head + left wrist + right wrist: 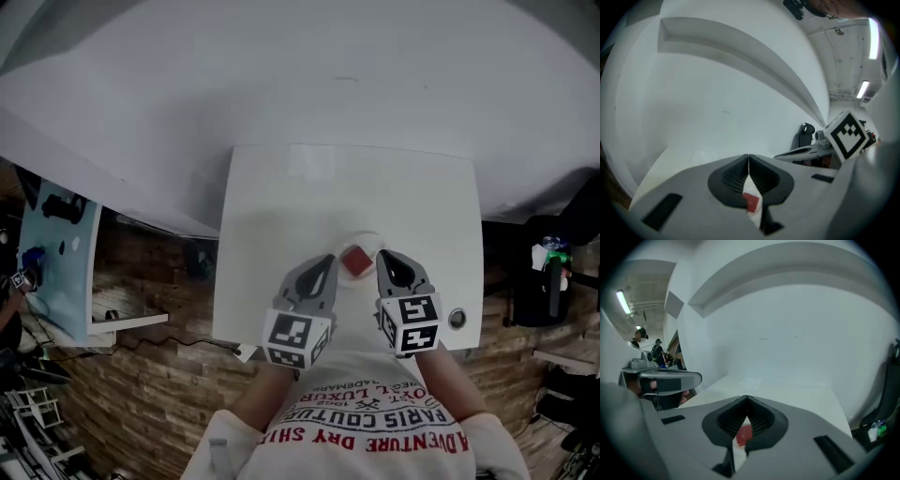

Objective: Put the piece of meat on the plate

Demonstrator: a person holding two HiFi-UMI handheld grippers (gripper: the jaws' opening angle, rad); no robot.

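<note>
A red piece of meat (356,262) lies on a small white plate (367,241) near the front of the white table (281,216). My left gripper (328,260) hangs just left of the meat and my right gripper (382,257) just right of it, both above the table. In the left gripper view the left gripper (748,159) has its jaws closed tip to tip with nothing gripped; the meat (752,201) shows below through the gap behind the tips. The right gripper (747,399) is likewise shut and empty, with the meat (744,433) showing beneath it.
A small round metal fitting (457,319) sits near the table's front right corner. A white wall rises behind the table. A pale blue panel (56,253) stands at the left and dark gear with a bottle (553,267) at the right, on a brick-patterned floor.
</note>
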